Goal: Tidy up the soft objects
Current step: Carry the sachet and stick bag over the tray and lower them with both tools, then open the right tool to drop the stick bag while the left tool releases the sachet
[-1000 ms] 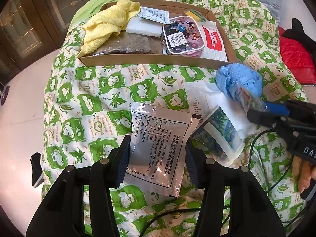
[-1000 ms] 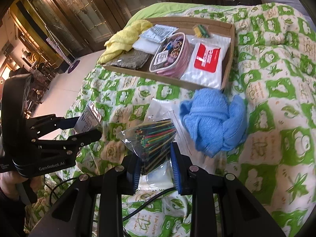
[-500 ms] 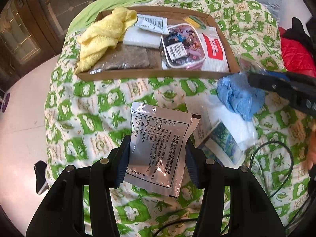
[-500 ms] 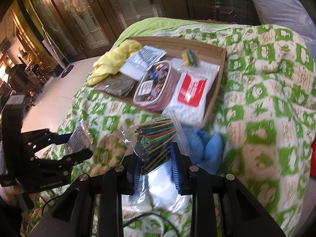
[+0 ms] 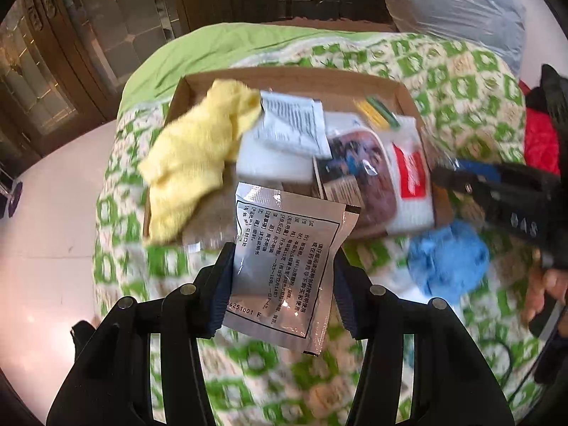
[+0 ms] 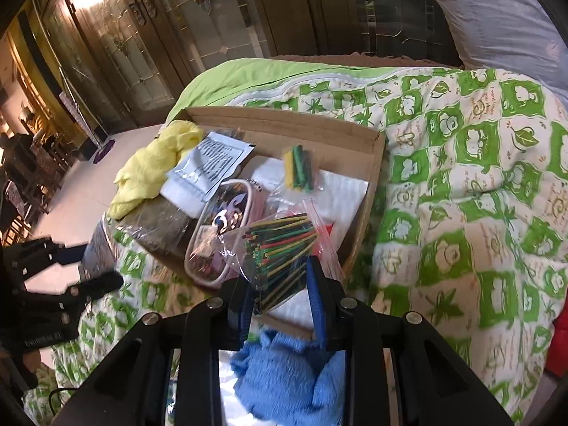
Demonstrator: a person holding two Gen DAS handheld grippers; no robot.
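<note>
My left gripper point(image 5: 280, 287) is shut on a silver foil sachet point(image 5: 287, 266) with printed text, held above the near edge of a shallow cardboard box point(image 5: 294, 78). My right gripper point(image 6: 280, 298) is shut on a clear bag of coloured sticks point(image 6: 280, 248), held over the box's near right corner point(image 6: 369, 191). The box holds a yellow cloth point(image 5: 198, 156), a white sachet point(image 5: 294, 127), a cartoon-print pouch point(image 6: 220, 227) and a white pack with a red label point(image 5: 411, 177). A blue cloth point(image 6: 284, 376) lies on the quilt just under the right gripper.
The box rests on a green and white quilt point(image 6: 479, 184) on a bed. Glass-panelled doors point(image 6: 142, 35) stand behind. A grey pillow point(image 5: 454, 0) lies at the far right. A red item point(image 5: 539, 142) sits at the right edge.
Both grippers have moved forward toward the box with their loads. The box now looks closer in both views, and the blue cloth has dropped under the right gripper.
</note>
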